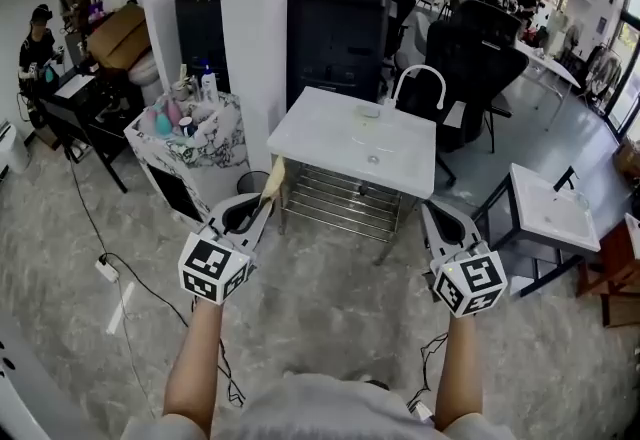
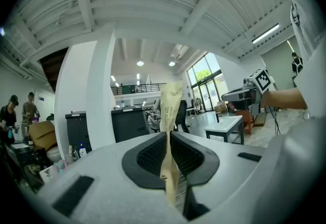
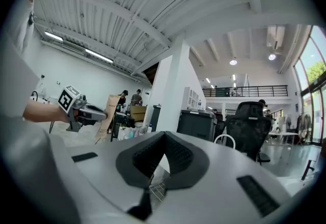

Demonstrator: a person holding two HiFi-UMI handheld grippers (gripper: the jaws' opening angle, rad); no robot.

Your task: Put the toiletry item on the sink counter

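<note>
Two grippers reach forward over a grey floor, seen from above, each on a bare forearm. The left hand-held gripper [image 1: 258, 213] has its jaws almost together, pinched on the toiletry item [image 1: 272, 183]. The item is a flat, pale yellow tube that stands upright out of the pads (it carries print too small to read). It is held in the air, just short of the near left corner of the sink tabletop, not resting on it.

The right hand-held gripper [image 1: 433, 215] sits at 3 o'clock from the left one, well apart. Its jaws are closed tip to tip with nothing between them.

At 12 o'clock stands the white sink tabletop [image 1: 330, 128]. It has a curved white tap [image 1: 420, 78] at its far right edge and a small round drain [image 1: 372, 160] in the basin. A wire rack [image 1: 340, 200] hangs beneath it.

At 10 o'clock is a marble-patterned cabinet [image 1: 160, 156], its top crowded with bottles [image 1: 208, 86]. At 3 o'clock is a second white sink [image 1: 550, 213] on a dark frame. A black office chair [image 1: 480, 48] stands at 1 o'clock, behind the tap. A white pillar [image 1: 255, 38] rises at 11 o'clock.
</note>
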